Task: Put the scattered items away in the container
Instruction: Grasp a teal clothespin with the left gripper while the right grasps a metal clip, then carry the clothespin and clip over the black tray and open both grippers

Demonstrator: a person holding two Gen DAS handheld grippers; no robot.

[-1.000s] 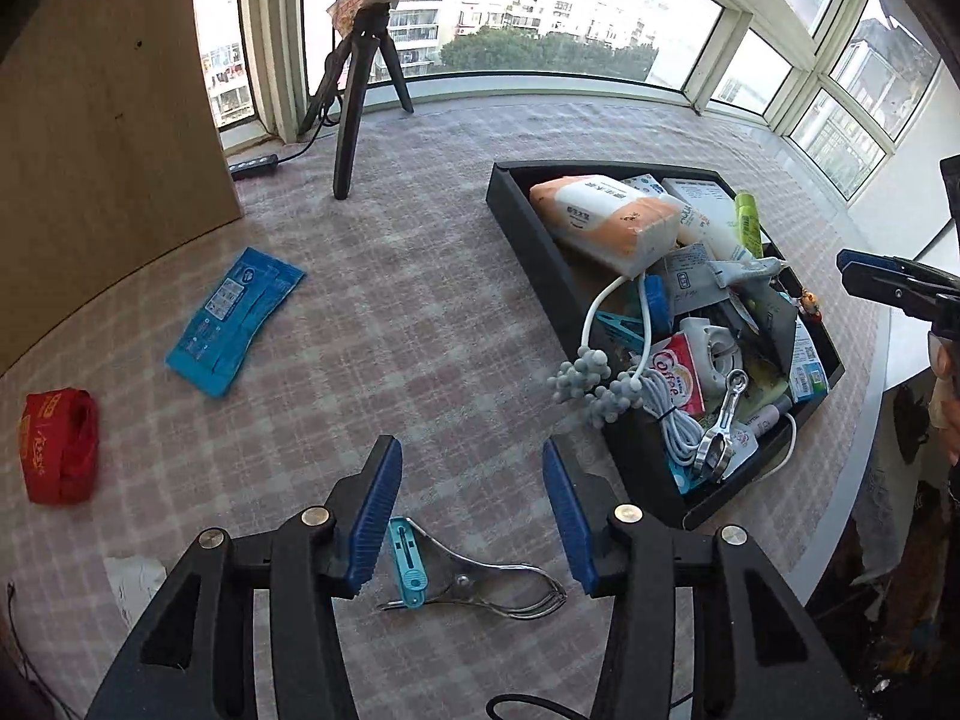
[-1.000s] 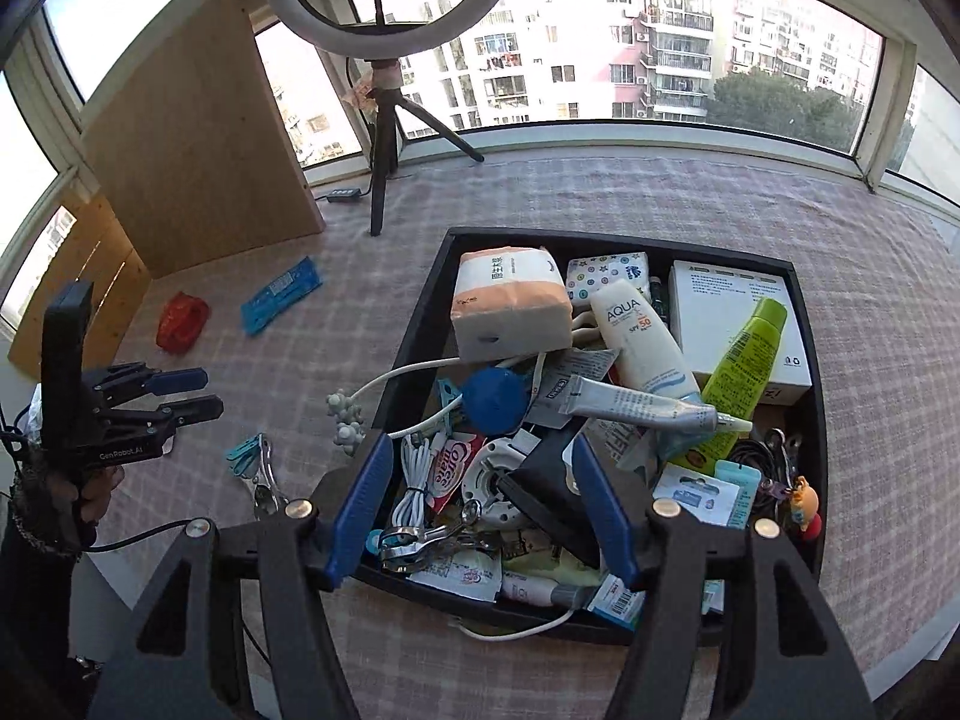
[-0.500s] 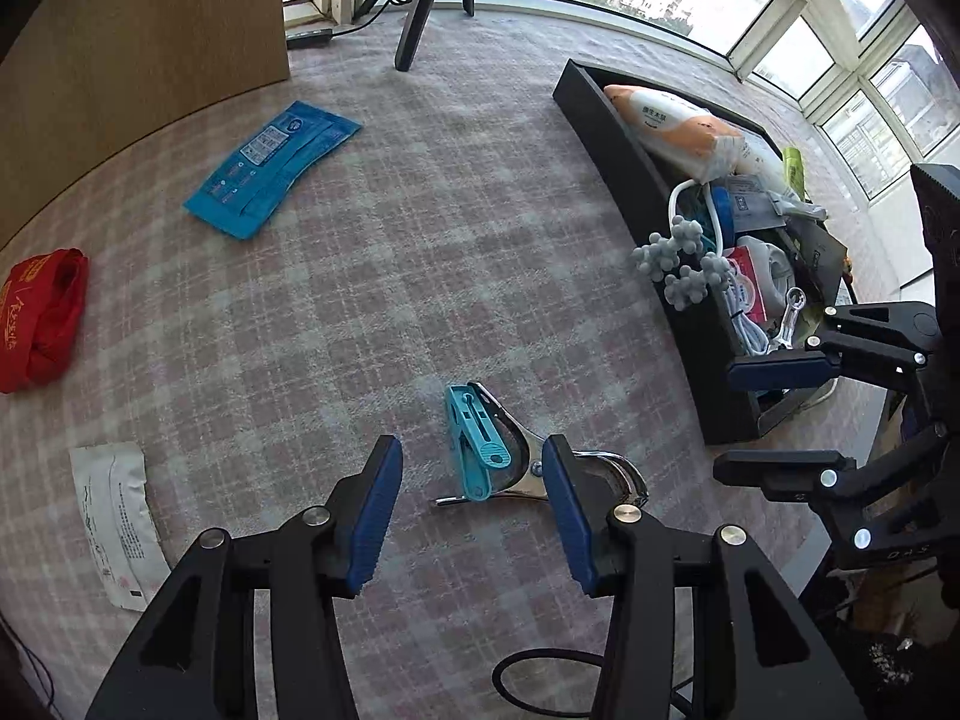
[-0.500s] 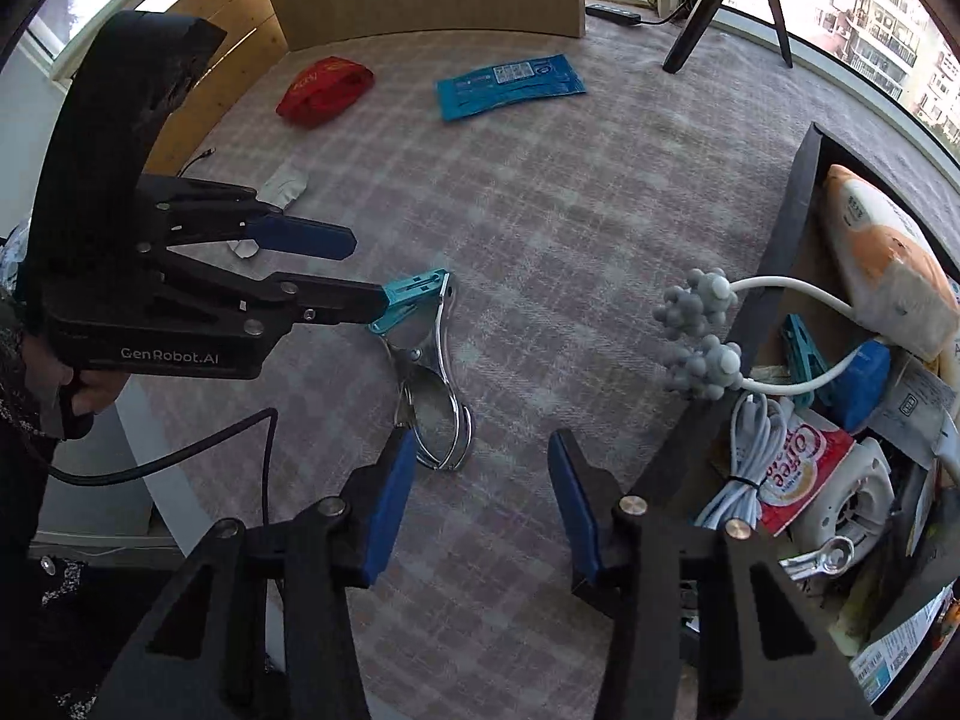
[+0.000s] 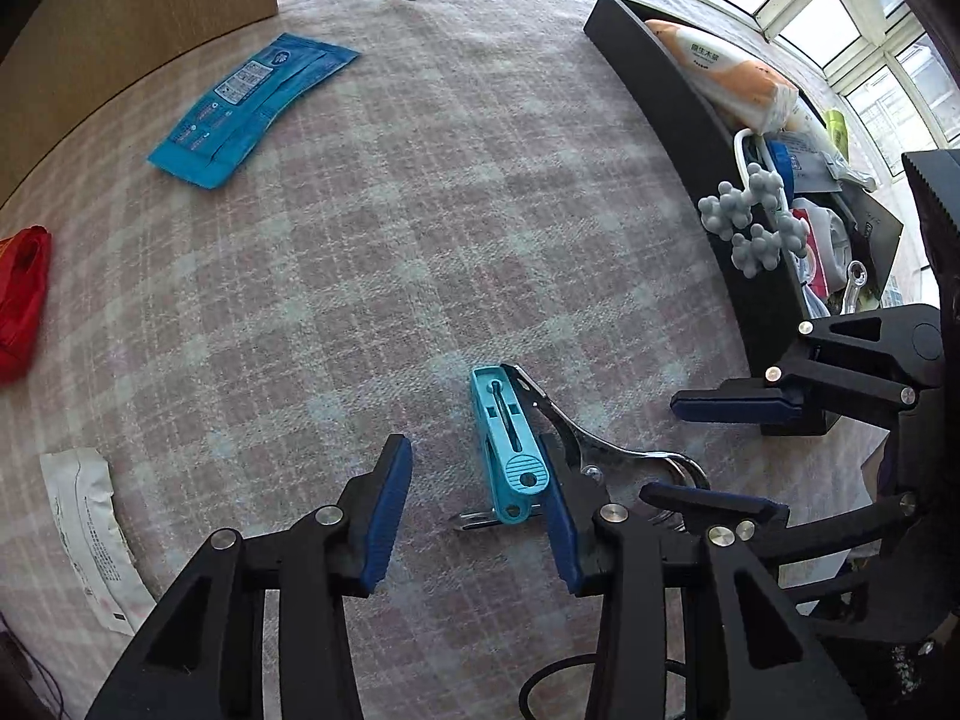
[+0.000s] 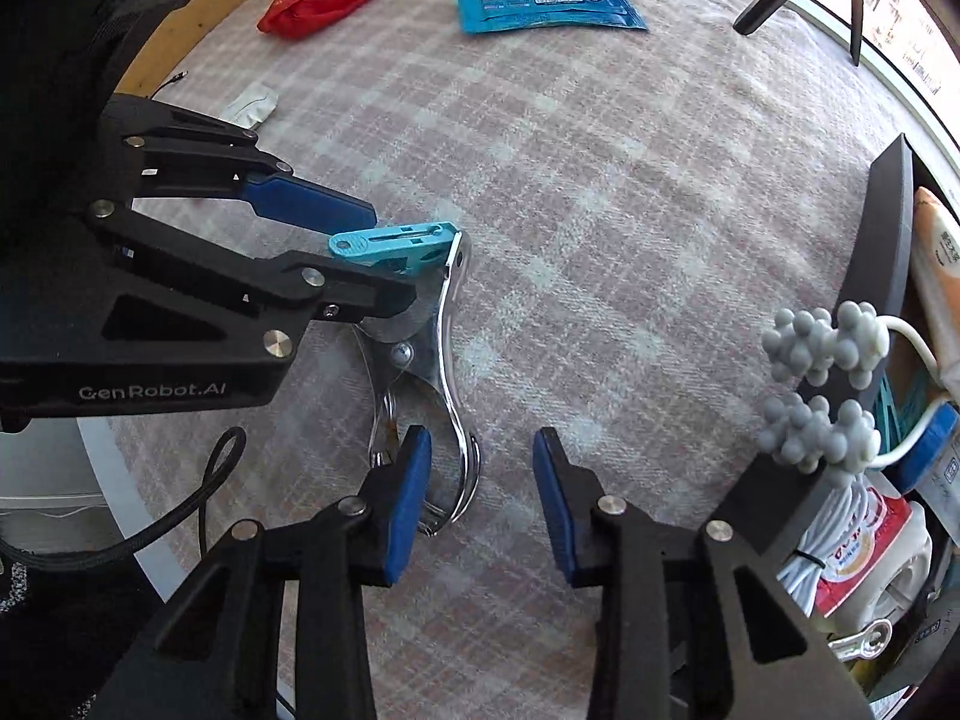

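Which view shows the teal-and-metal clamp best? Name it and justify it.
The right wrist view: the clamp lies side-on, teal head to looped chrome handles mostly visible. In the left wrist view the left hand-held gripper hides its handles; only the teal head shows clearly.

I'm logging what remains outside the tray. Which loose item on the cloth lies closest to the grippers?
The teal-and-metal clip, lying between the open fingers of the left gripper. The blue packet, red pouch and white sachet lie farther off.
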